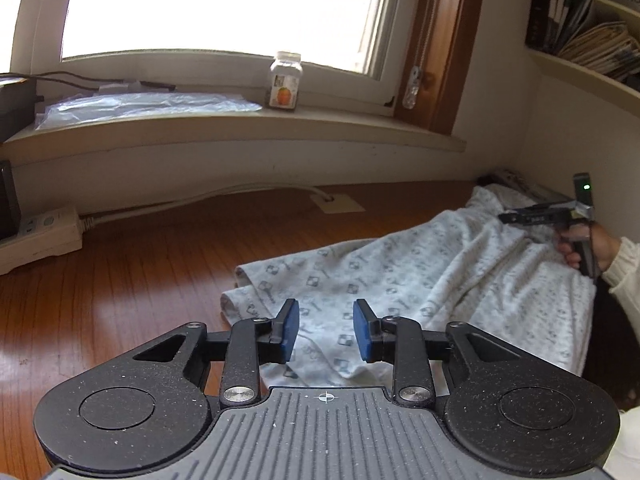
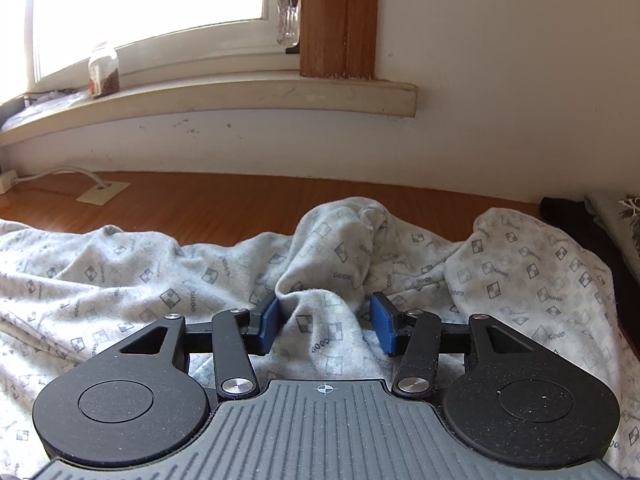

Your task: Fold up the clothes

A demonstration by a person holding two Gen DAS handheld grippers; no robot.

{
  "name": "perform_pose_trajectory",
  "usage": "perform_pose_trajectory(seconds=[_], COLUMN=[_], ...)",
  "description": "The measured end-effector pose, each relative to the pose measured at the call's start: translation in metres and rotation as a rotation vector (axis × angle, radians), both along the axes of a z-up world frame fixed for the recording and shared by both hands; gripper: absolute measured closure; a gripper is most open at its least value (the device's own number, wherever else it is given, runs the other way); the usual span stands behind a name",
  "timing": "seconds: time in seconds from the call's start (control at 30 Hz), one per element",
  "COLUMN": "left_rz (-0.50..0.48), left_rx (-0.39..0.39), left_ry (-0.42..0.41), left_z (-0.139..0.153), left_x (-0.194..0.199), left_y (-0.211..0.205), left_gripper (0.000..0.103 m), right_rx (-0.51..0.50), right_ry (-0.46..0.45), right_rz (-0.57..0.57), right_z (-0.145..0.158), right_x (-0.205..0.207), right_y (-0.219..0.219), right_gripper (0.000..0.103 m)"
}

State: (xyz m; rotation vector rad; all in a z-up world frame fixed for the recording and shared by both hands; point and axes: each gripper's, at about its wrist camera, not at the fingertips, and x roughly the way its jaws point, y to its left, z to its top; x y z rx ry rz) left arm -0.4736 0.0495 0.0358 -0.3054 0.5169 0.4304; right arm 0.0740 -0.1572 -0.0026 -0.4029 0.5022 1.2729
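Garment on table; left claw gaping above; right claw gaping astride ridge.

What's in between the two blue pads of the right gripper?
A bunched-up ridge of the patterned cloth sits between the right gripper's pads, which stand apart. The right wrist view shows it.

The word "GOOD" repeats across the patterned garment beside checkered squares.

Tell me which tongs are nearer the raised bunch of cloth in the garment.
Right. The right tongs sit open around the base of the raised bunch, pads either side. The left tongs hover open over the flatter end of the garment, away from it.
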Motion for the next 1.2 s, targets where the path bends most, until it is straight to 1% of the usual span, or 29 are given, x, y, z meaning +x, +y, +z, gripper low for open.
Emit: perform_pose_trajectory(seconds=[0.17, 0.23, 0.33, 0.43, 0.47, 0.5, 0.53, 0.57, 0.6, 0.67, 0.7, 0.77, 0.83, 0.87, 0.9, 0.93, 1.0, 1.03, 1.1, 1.13, 1.17, 1.2], left_rz=[0.075, 0.092, 0.114, 0.12, 0.114, 0.122, 0.131, 0.156, 0.179, 0.203, 0.216, 0.212, 0.229, 0.223, 0.214, 0.206, 0.168, 0.15, 0.077, 0.042, 0.014, 0.003], left_rx=[-0.017, -0.038, -0.033, -0.012, 0.001, 0.018, 0.036, 0.069, 0.095, 0.084, 0.093, 0.098, 0.105, 0.101, 0.099, 0.097, 0.106, 0.111, 0.117, 0.129, 0.137, 0.135], left_ry=[0.066, 0.075, 0.088, 0.073, 0.066, 0.063, 0.06, 0.054, 0.033, -0.006, -0.011, 0.002, 0.045, 0.045, 0.042, 0.038, 0.036, 0.034, 0.046, 0.054, 0.058, 0.058], left_z=[-0.015, -0.019, -0.021, -0.02, -0.019, -0.017, -0.015, -0.012, -0.007, 0.002, 0.005, 0.004, 0.002, 0.001, 0.001, 0.001, 0.003, 0.004, 0.007, 0.009, 0.009, 0.008], left_x=[0.028, 0.037, 0.047, 0.05, 0.051, 0.05, 0.05, 0.048, 0.044, 0.037, 0.036, 0.039, 0.043, 0.041, 0.038, 0.035, 0.033, 0.032, 0.031, 0.03, 0.028, 0.025], left_y=[0.036, 0.047, 0.055, 0.055, 0.053, 0.051, 0.05, 0.048, 0.048, 0.053, 0.055, 0.057, 0.055, 0.052, 0.048, 0.043, 0.028, 0.02, 0.0, -0.011, -0.021, -0.028], left_gripper=[0.071, 0.071, 0.071, 0.072, 0.09, 0.103, 0.102, 0.103, 0.103, 0.103, 0.102, 0.101, 0.101, 0.097, 0.088, 0.084, 0.071, 0.068, 0.048, 0.045, 0.044, 0.044], right_rx=[0.0, 0.001, 0.003, 0.005, 0.006, 0.006, 0.007, 0.007, 0.007, 0.008, 0.008, 0.007, 0.007, 0.008, 0.008, 0.008, 0.005, 0.004, 0.004, 0.003, 0.004, 0.004], right_ry=[-0.009, -0.009, -0.005, -0.001, 0.0, 0.001, 0.002, 0.002, 0.002, 0.001, 0.0, -0.002, -0.003, -0.002, -0.001, 0.0, -0.002, -0.004, -0.005, -0.005, -0.004, -0.004], right_rz=[-0.002, -0.004, -0.004, -0.004, -0.004, -0.005, -0.005, -0.005, -0.006, -0.006, -0.006, -0.005, -0.006, -0.006, -0.007, -0.007, -0.007, -0.007, -0.007, -0.007, -0.007, -0.007], right_z=[0.0, -0.001, -0.001, -0.001, -0.001, -0.001, -0.001, -0.001, -0.001, -0.001, 0.0, 0.0, 0.0, 0.0, 0.0, 0.0, -0.001, -0.001, 0.0, 0.0, 0.0, 0.0], right_x=[0.0, 0.0, 0.001, 0.002, 0.002, 0.002, 0.002, 0.002, 0.002, 0.002, 0.002, 0.002, 0.002, 0.002, 0.002, 0.002, 0.002, 0.002, 0.002, 0.002, 0.002, 0.003], right_y=[0.0, 0.0, 0.0, -0.001, -0.001, -0.001, -0.001, -0.001, -0.001, -0.001, -0.001, 0.0, 0.0, 0.0, 0.0, 0.0, 0.0, 0.0, 0.0, 0.0, 0.0, 0.0], right_gripper=[0.053, 0.052, 0.052, 0.051, 0.051, 0.051, 0.051, 0.051, 0.051, 0.051, 0.051, 0.051, 0.051, 0.05, 0.05, 0.05, 0.05, 0.05, 0.05, 0.049, 0.049, 0.049])
